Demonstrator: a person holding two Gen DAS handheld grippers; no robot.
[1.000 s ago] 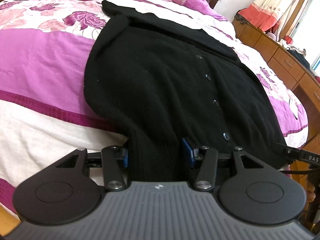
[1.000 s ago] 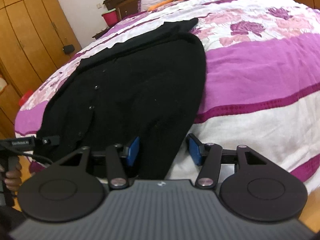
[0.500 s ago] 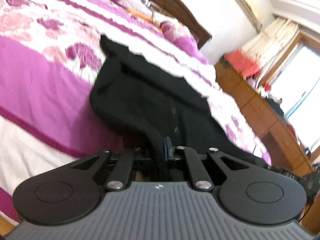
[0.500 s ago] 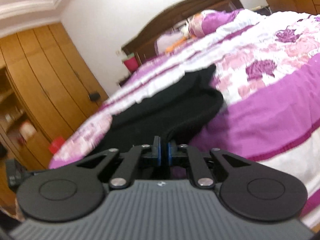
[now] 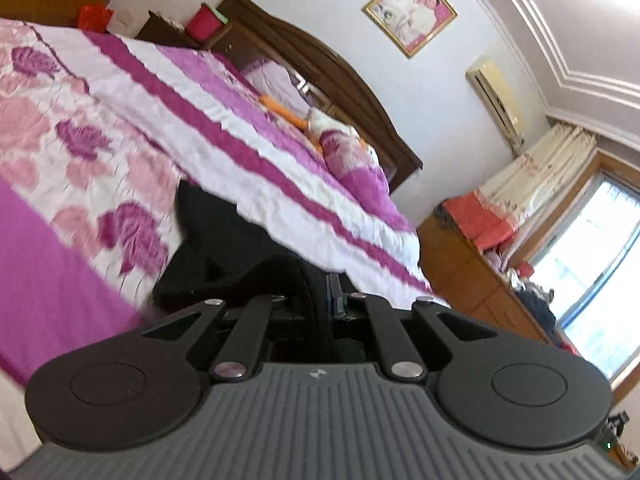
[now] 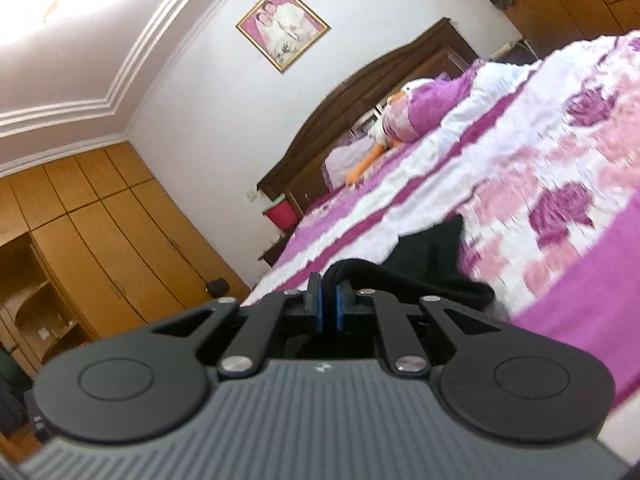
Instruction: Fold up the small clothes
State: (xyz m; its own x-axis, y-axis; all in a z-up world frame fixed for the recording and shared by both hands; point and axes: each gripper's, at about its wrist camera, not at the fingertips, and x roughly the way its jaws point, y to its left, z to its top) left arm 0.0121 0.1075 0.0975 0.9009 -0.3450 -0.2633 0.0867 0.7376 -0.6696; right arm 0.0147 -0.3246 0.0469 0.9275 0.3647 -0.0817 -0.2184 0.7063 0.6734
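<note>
The black cardigan (image 5: pixel 224 264) lies on the bed (image 5: pixel 60 280), on the purple and white floral quilt, with its near hem lifted off the quilt toward the foot edge of the bed by both grippers. The left gripper (image 5: pixel 320 296) has its fingers drawn together and clamped on a thick ribbed fold of the hem, which runs down between them and hides most of the blue pads. The right gripper (image 6: pixel 328 300) likewise pinches the knit: its two blue pads (image 6: pixel 316 304) stand close with only a thin dark strip of cloth between, and a rolled black edge arcs from them off to the right. Beyond the raised hem, the far part of the garment stays on the quilt, ending in a pointed tip on the pink flower band. Past that tip the quilt runs bare in white and magenta stripes up to a purple pillow (image 5: pixel 356 160) and the dark wooden headboard (image 5: pixel 320 80) at the head edge. The broad purple band at the foot edge lies uncovered on either side of the cloth. A framed photo (image 6: pixel 282 26) hangs on the wall above the headboard, wooden wardrobes (image 6: pixel 100 220) stand off one long side, and a low cabinet (image 5: pixel 472 280) under a window stands off the other.
</note>
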